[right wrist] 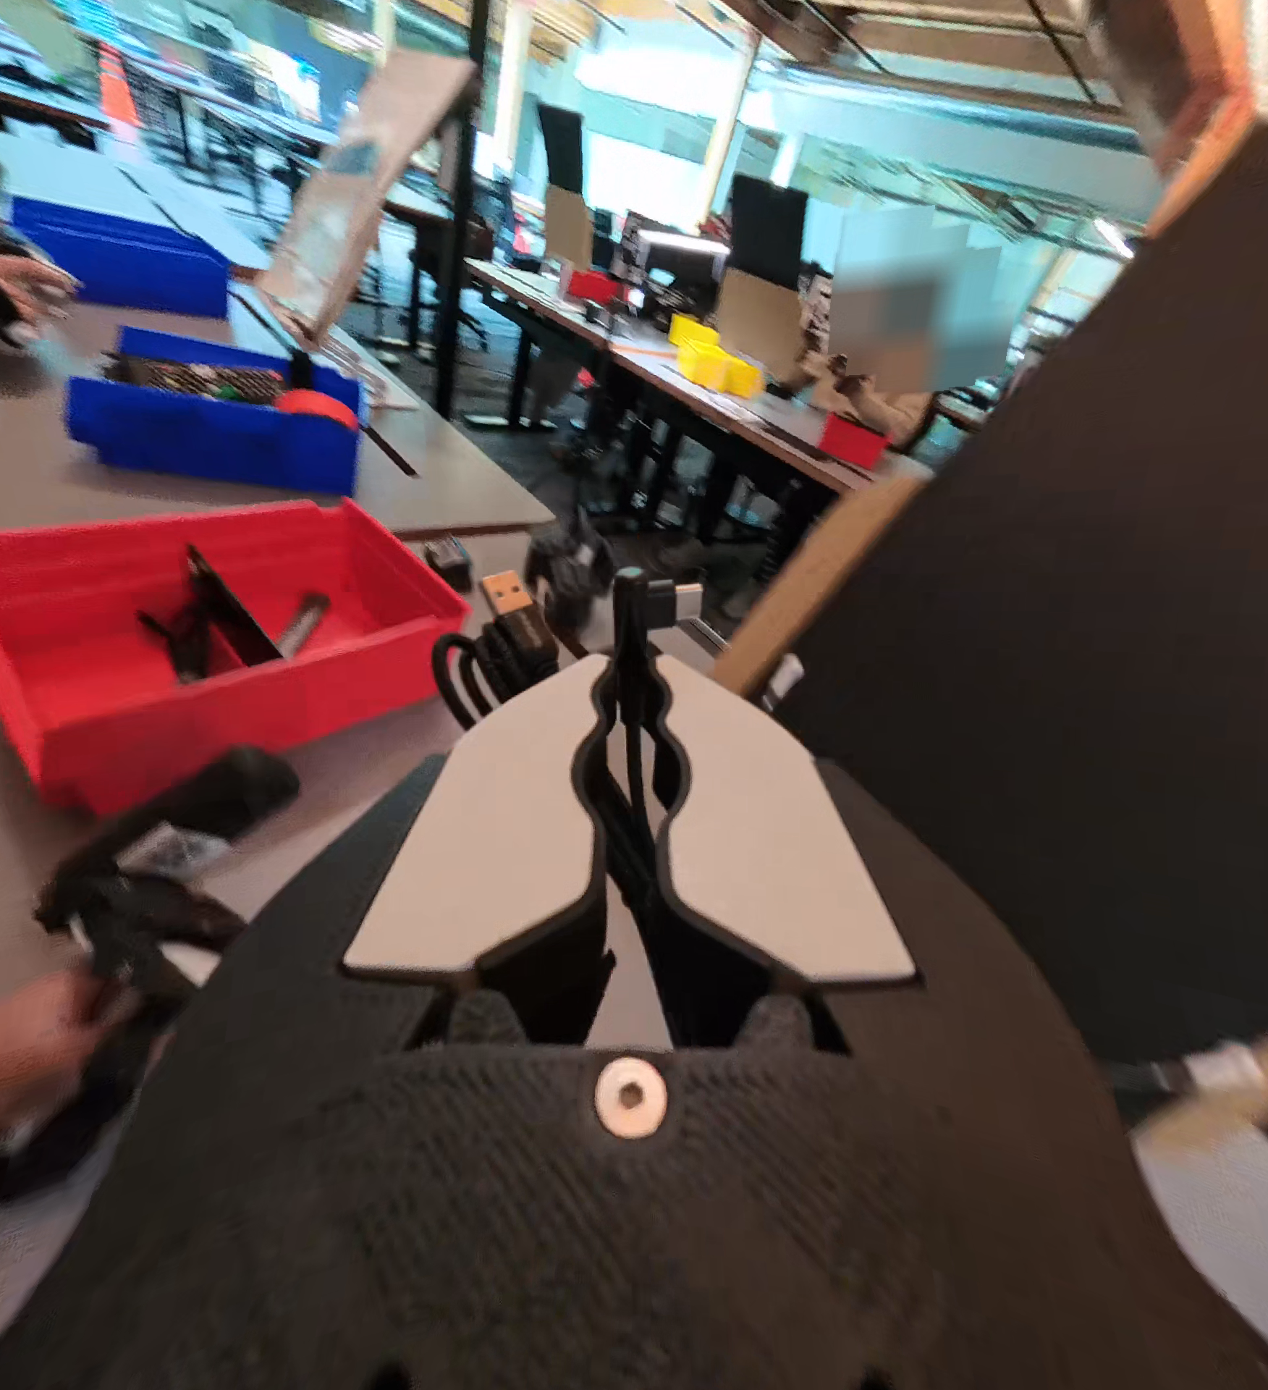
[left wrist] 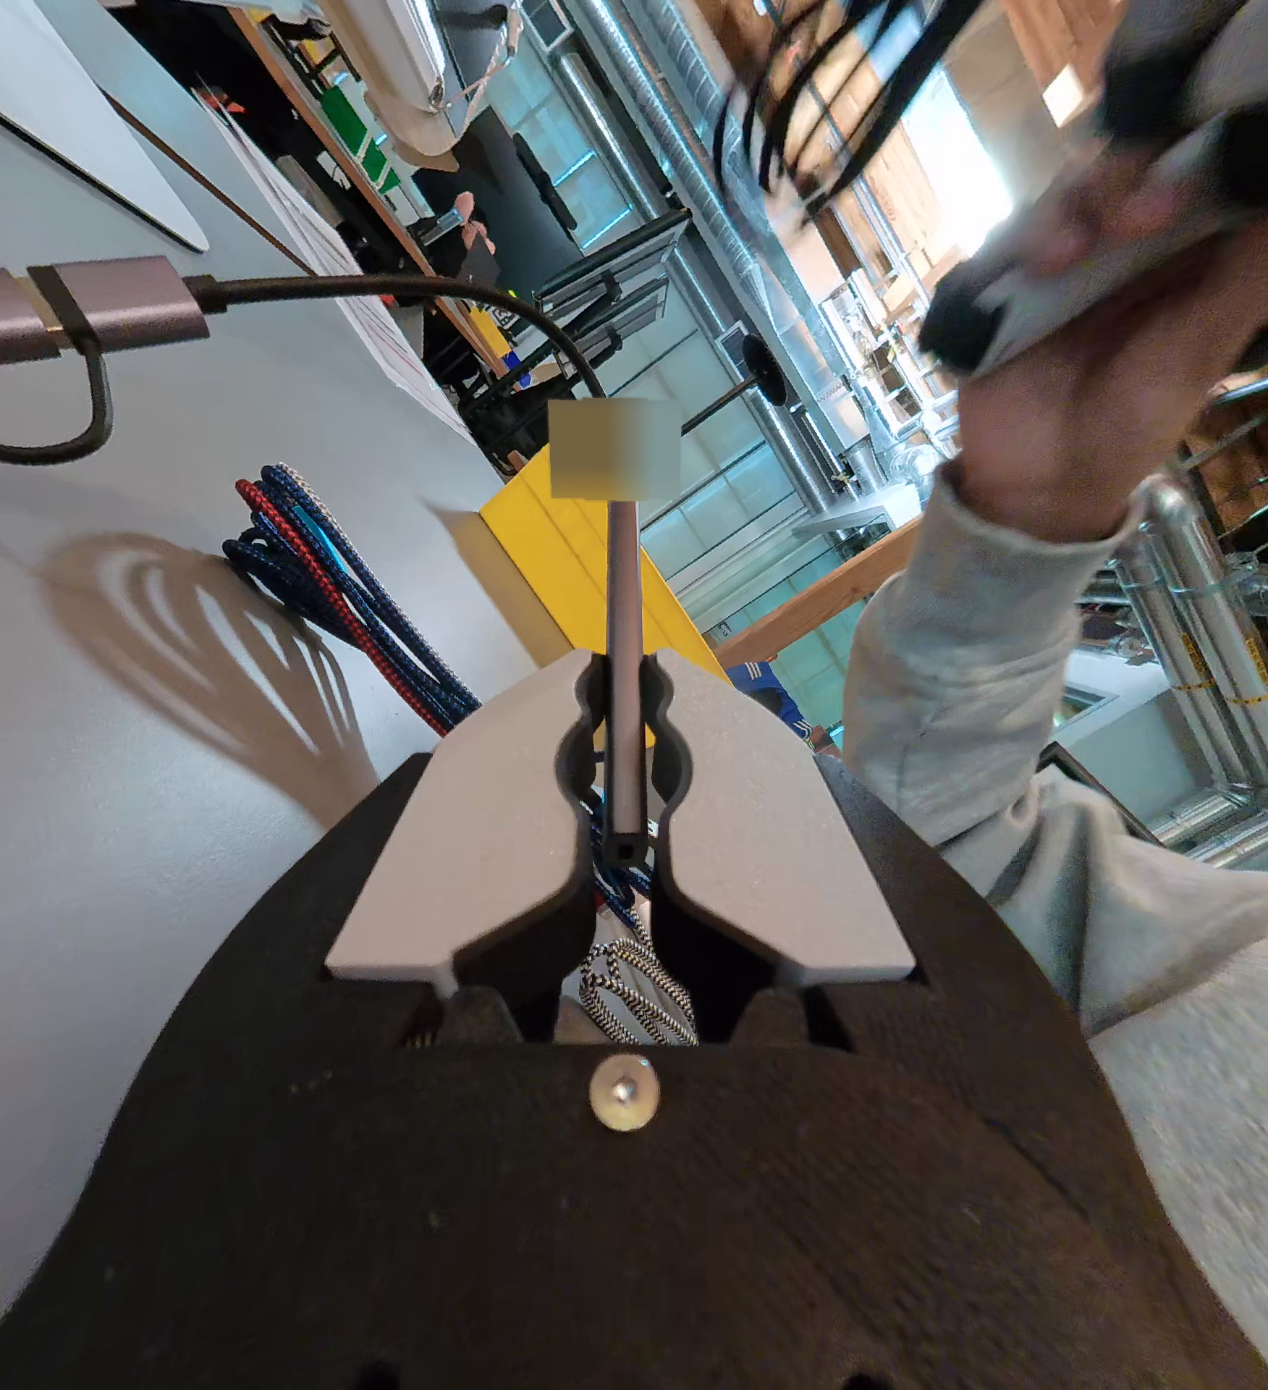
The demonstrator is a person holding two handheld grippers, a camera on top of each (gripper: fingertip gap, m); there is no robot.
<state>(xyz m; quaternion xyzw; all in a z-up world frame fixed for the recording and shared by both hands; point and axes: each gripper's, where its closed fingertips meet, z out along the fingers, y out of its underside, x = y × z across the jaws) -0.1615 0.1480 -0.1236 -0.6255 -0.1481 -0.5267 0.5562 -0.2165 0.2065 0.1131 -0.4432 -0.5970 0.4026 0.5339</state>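
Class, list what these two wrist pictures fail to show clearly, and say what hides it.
- Left view: the grey bar's far end, under a mosaic patch.
- Left view: the right tool, motion-blurred.
- Right view: the black cable's lower run, behind the tool's fingers.
- Right view: the red bin's contents, too blurred.

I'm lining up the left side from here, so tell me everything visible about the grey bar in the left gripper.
The grey bar is a slim, straight, flat piece with a matte metallic look. Its near end face is dark with a small hole. It lies lengthwise between the fingers of the left gripper, clamped by their wavy inner edges, and sticks out well past the tips. A blur patch hides its far end.
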